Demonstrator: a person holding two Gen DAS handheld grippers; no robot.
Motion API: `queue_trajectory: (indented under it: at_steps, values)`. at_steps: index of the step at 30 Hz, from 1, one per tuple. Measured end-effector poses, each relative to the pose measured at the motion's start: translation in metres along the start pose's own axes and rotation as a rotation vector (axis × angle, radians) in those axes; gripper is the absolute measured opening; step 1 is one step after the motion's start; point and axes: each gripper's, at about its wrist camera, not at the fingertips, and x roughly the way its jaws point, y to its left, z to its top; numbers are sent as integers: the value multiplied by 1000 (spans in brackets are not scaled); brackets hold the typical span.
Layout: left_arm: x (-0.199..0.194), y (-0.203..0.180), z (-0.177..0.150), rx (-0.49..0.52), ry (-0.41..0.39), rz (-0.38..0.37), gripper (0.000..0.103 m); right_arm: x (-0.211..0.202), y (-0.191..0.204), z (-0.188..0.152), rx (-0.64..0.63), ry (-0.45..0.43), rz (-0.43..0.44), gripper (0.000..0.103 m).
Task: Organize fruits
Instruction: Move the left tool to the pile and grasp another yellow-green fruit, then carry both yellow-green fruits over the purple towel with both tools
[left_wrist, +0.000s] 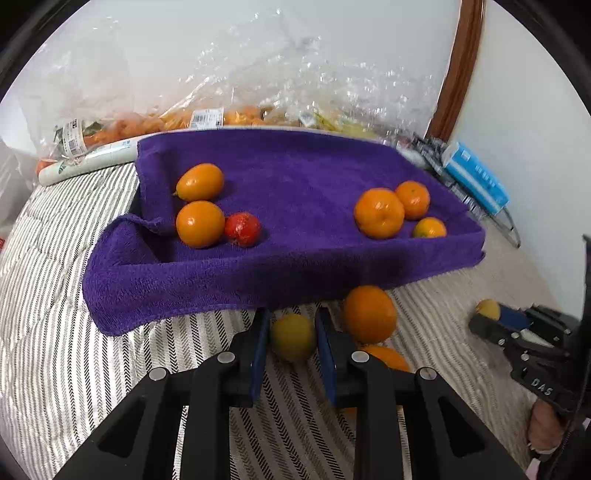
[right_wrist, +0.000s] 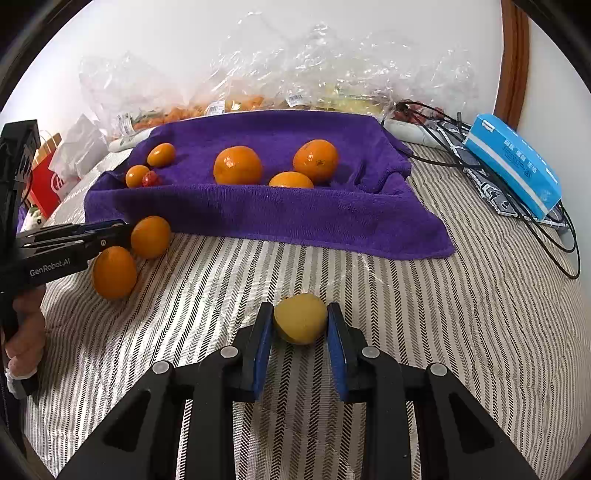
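A: Gripping one fruit per side. Left tool (left_wrist: 291, 318) closed tight on a yellow fruit (left_wrist: 293, 338), low on the striped bed (left_wrist: 74, 369), just short of the purple towel (left_wrist: 295, 258).

B: Right tool (right_wrist: 300, 314) likewise clamped on another yellow fruit (right_wrist: 301, 326), farther back from the towel.

A: Pickup step, apparently. Next: lift clear, carry over the towel's raised edge, set down apart from the oranges (left_wrist: 379, 213).

Yellow fruit (right_wrist: 300, 318) between right claw (right_wrist: 300, 345) pads
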Motion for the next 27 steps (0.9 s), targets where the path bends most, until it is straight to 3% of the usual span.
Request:
queue_trajectory:
  at_steps: [7,13,20,27]
  values:
    - [-29,3,-1,-12,-103,-63,24,-12,-13,1,76,-69,38,29]
    - [-46,11,4,-60,-120,-51,24,-21,-10,16,72,-90,34,29]
    - [-65,22,41,-123,-190,26,24,-40,-10,57,36,-172,22,29]
    - [-55,28,80,-198,-259,71,24,-40,-13,105,44,-236,28,29]
